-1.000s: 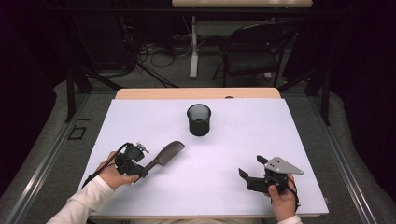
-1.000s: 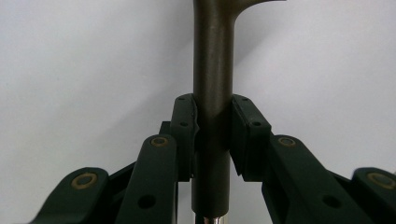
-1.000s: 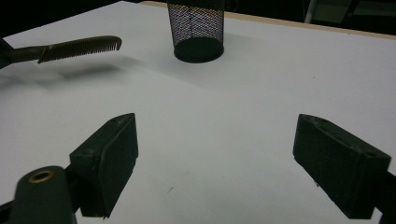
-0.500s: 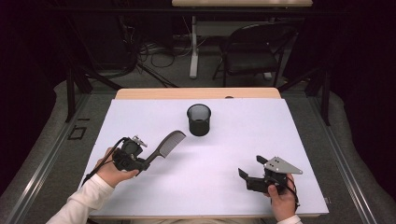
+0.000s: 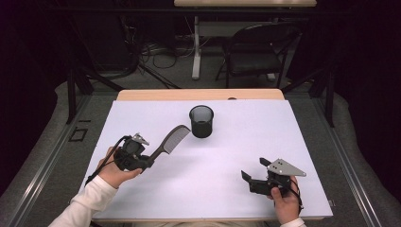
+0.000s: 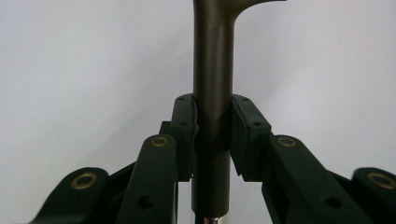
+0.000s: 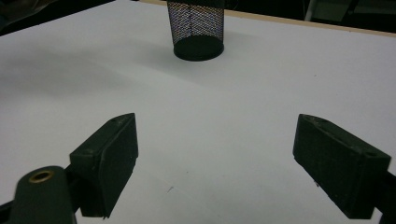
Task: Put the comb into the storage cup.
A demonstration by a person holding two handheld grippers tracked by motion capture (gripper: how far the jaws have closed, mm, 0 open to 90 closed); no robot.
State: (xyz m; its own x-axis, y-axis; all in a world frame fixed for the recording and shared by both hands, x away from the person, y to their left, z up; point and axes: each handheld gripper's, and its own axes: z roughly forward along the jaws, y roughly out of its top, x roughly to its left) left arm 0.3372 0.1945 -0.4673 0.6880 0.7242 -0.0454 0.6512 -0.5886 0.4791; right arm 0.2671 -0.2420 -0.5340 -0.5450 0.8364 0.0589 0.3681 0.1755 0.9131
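Bare white table top (image 5: 227, 161) between the 2 grippers, mesh cup (image 5: 201, 121) the 1 obstacle at centre back, comb (image 5: 171, 140) tip just beside it.

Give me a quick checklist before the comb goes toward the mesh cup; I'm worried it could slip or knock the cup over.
1. Grip on the comb: ok, the left gripper has both pads pressed on the handle.
2. Comb off the table: ok, it is lifted and angled toward the mesh cup.
3. Cup upright, mouth open: ok.
4. Comb teeth clear of the cup rim: ok, a gap remains.
5. Right gripper out of the path: ok, open, low at the near right.
6. Cup empty inside: cannot tell.
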